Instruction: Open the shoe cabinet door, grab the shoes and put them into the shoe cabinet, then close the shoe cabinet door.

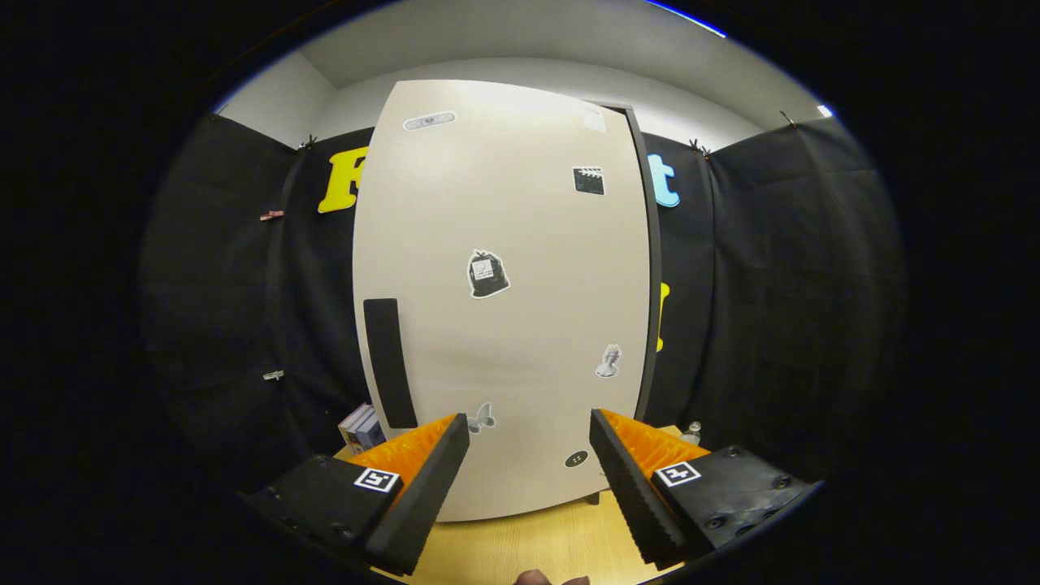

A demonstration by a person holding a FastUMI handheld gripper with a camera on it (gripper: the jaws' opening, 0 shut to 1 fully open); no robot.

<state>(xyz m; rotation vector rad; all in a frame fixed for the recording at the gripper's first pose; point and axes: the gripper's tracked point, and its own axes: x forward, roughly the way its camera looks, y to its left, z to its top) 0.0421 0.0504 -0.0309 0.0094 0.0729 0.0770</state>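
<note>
A tall beige shoe cabinet stands upright on the wooden table just ahead of my fingers. Its door is shut and carries several stickers. A long black handle runs vertically down the door's left side, a little above and left of my left finger. My gripper is open, its fingers spread wide with nothing between them, pointing at the lower part of the door.
The light wooden table runs under the cabinet toward me. A small stack of books or boxes sits left of the cabinet's base. A small clear object sits to its right. Black cloth walls surround the booth.
</note>
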